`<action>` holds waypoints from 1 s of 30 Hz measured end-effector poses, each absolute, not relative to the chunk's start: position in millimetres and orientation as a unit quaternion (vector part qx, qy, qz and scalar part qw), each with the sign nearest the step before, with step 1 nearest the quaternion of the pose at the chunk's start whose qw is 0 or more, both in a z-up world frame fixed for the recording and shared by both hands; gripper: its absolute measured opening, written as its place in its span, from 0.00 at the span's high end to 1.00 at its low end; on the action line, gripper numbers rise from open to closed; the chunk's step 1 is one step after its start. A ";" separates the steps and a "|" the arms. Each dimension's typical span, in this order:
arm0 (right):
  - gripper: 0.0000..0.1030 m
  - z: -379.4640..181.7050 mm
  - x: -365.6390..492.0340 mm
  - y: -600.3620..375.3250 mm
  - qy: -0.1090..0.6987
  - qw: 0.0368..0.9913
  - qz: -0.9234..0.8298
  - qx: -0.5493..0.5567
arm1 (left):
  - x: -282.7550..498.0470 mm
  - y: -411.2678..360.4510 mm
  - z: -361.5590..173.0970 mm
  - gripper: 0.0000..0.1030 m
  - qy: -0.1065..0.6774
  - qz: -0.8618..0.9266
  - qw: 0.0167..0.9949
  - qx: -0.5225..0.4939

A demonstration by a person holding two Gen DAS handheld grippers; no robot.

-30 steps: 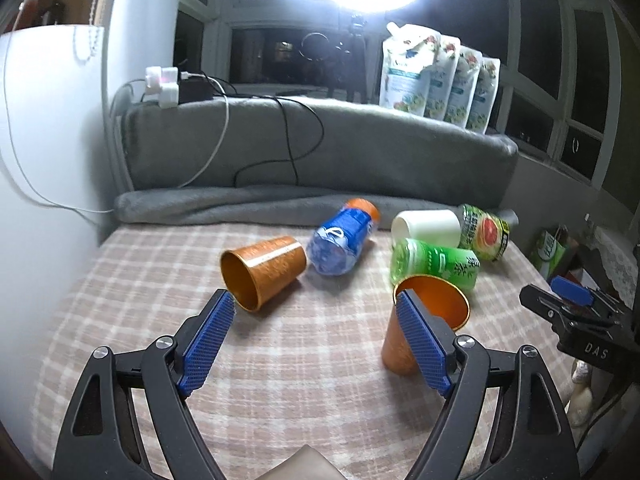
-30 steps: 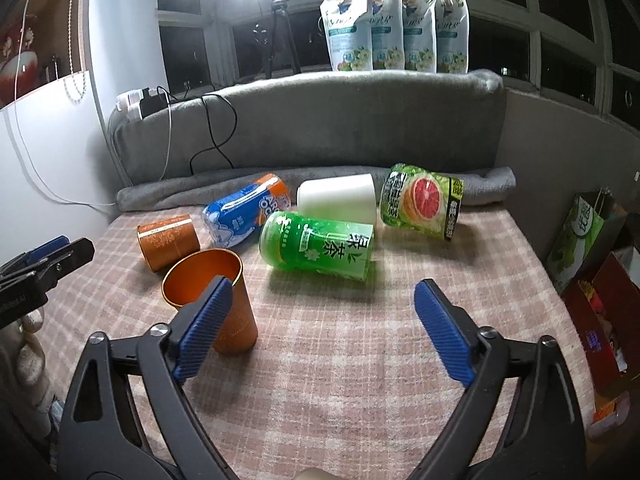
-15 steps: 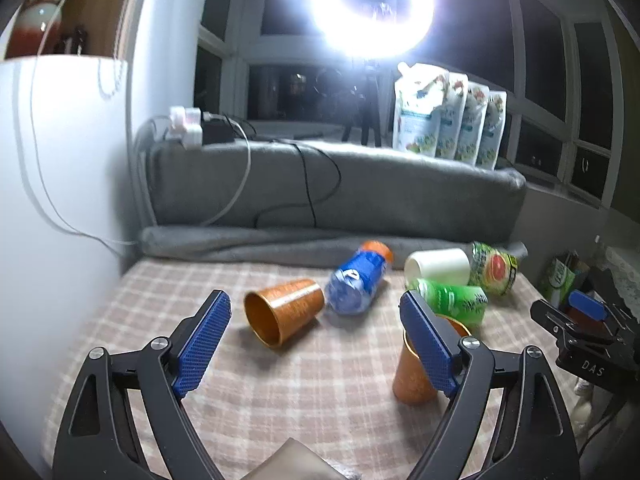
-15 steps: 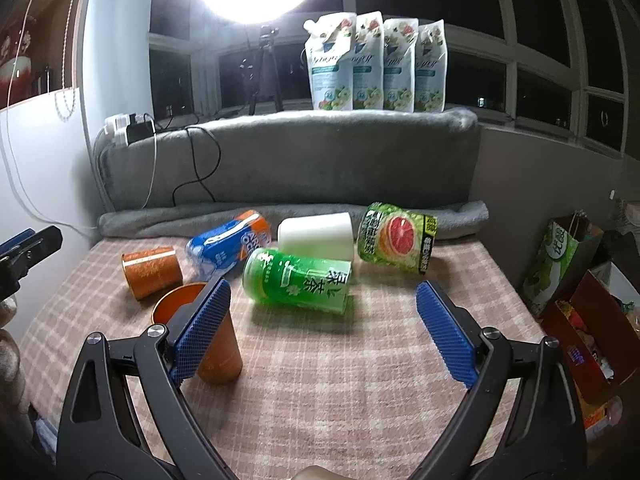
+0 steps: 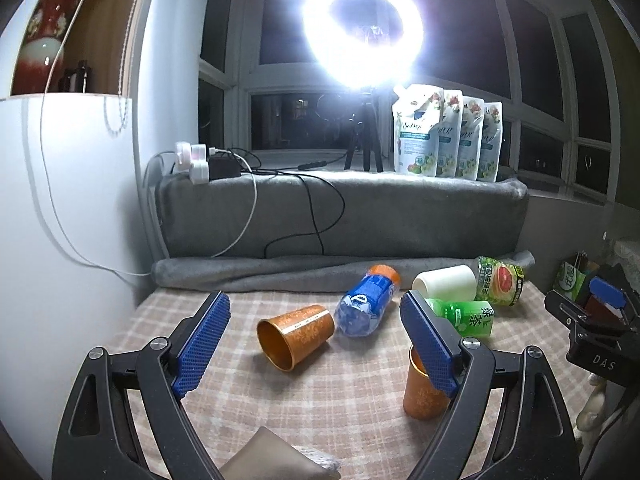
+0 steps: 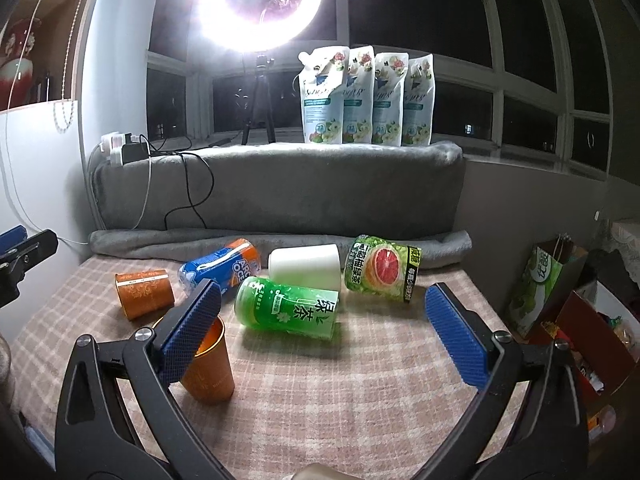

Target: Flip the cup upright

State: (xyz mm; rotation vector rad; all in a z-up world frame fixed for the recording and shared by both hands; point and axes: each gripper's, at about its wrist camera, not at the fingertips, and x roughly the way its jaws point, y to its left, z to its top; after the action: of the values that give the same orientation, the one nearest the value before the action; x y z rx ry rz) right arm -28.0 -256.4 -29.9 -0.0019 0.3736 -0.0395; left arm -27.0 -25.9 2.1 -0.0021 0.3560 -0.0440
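An orange cup (image 5: 420, 396) stands upright on the checked cloth, partly behind my left gripper's right finger; it also shows in the right wrist view (image 6: 210, 372) behind the right gripper's left finger. A second orange cup (image 5: 296, 334) lies on its side, mouth toward me, and shows in the right wrist view (image 6: 144, 294) too. My left gripper (image 5: 316, 344) is open and empty, above and short of the lying cup. My right gripper (image 6: 320, 328) is open and empty, back from the cans.
A blue bottle (image 5: 366, 308), a green tea can (image 6: 288, 308), a white cup (image 6: 306, 266) and a grapefruit can (image 6: 384, 274) lie on their sides toward the back. A grey blanket-covered ledge (image 6: 280, 196) with cables and pouches (image 6: 360, 100) stands behind. Bags (image 6: 556, 280) stand at the right.
Both grippers have drawn back and tilted upward, so the cups and cans sit lower and smaller in view. The objects have not moved.
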 end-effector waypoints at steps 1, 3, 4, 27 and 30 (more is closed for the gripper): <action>0.00 -29.6 -28.1 -255.6 0.185 0.983 -0.020 -0.001 | -26.2 -25.9 2.3 0.15 0.178 -0.023 0.984 -0.002; 0.00 -28.6 -28.1 -254.7 0.182 0.983 -0.021 -0.003 | -24.9 -25.1 2.0 0.15 0.182 -0.025 0.983 -0.005; 0.00 -28.4 -28.1 -254.6 0.182 0.983 -0.020 -0.002 | -24.2 -24.6 1.8 0.15 0.183 -0.025 0.983 -0.007; 0.00 -32.1 -25.5 -257.1 0.188 0.982 -0.022 0.004 | -26.8 -24.1 1.2 0.00 0.175 -0.015 0.984 -0.007; 0.00 -32.8 -25.6 -257.2 0.189 0.982 -0.022 0.004 | -26.8 -23.9 0.8 0.00 0.175 -0.014 0.984 -0.008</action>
State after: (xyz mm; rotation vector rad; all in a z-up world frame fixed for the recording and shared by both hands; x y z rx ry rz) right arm -25.6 -257.2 -32.8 0.0072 0.3796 -0.0445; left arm -26.8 -23.9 0.8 -0.0153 0.3513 -0.0285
